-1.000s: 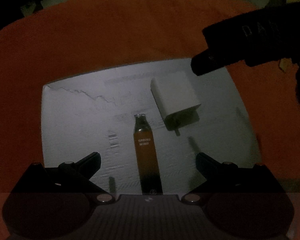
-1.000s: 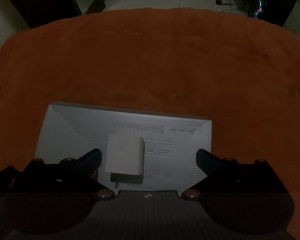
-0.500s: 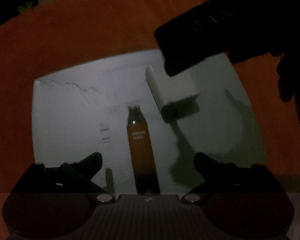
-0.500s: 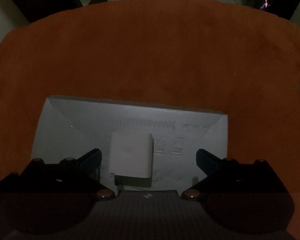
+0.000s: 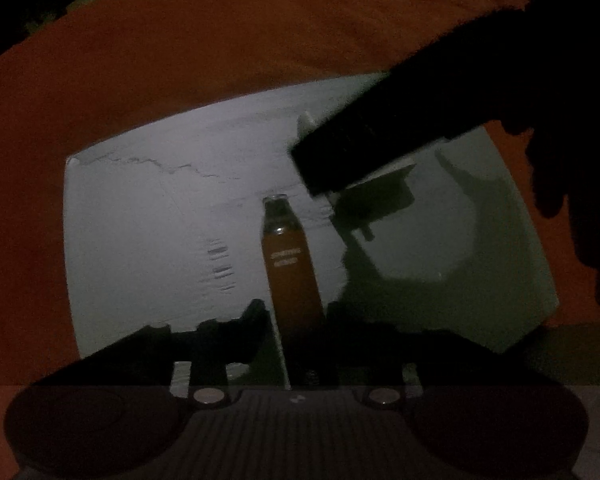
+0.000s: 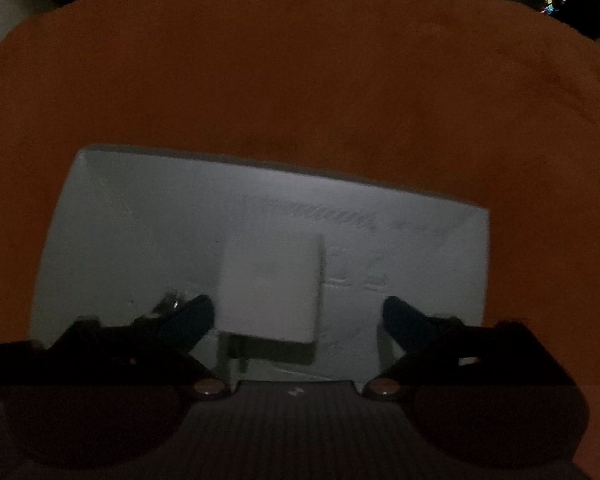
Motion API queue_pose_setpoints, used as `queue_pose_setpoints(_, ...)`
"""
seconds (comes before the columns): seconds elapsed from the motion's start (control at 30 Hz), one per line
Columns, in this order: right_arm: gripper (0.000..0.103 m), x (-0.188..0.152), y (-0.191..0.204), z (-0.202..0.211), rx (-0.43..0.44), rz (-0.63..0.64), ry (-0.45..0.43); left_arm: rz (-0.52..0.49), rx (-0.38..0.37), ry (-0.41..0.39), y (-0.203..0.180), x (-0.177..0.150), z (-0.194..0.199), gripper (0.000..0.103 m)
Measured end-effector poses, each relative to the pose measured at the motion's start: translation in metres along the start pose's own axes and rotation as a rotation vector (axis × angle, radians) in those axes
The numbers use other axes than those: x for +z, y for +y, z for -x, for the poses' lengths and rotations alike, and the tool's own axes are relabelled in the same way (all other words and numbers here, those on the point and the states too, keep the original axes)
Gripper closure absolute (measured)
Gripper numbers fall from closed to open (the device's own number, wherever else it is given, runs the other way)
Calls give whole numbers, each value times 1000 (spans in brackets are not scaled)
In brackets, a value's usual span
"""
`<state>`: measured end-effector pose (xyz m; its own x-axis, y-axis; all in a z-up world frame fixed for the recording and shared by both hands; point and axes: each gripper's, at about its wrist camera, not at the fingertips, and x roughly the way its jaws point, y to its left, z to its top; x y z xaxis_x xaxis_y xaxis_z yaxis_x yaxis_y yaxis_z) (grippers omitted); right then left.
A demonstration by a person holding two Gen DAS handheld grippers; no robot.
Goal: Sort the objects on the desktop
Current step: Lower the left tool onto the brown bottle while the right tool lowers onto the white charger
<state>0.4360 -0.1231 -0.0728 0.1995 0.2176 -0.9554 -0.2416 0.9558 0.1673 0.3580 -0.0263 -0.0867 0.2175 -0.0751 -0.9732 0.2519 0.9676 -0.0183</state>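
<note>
You are executing the pick-up step. The left gripper (image 5: 296, 316), jaws just closing, is clamping the brown tube (image 5: 292, 264) lying on the grey sheet (image 5: 148, 240). The right gripper (image 6: 298, 312), narrowing but ungripped, is straddling the white charger (image 6: 270, 288); finish closing before lifting.

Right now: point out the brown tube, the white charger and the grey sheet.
brown tube (image 5: 290, 264), left wrist view, on its printed label.
white charger (image 6: 270, 288), right wrist view, middle of its top face.
grey sheet (image 5: 148, 232), left wrist view, bare left part.
</note>
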Motion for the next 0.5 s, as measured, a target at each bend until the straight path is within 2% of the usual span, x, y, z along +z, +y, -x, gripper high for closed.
queue_pose_setpoints(0.03,40,-1,-1,1,9,1,3,2,-2,-2,1,0,0,79)
queue_pose_setpoints(0.07,42,-1,-2,2,11,3,3,1,-7,-4,1,-1,0,79)
queue_pose_setpoints(0.23,42,-3,-6,9,14,17,0,-22,-4,-18,-1,-10,0,80)
queue_pose_setpoints(0.33,43,-5,-8,14,-13,38,-7,-27,-3,-23,1,-19,-2,80)
queue_pose_setpoints(0.5,43,-7,-21,23,-14,32,-6,-19,0,-28,1,-18,-2,80)
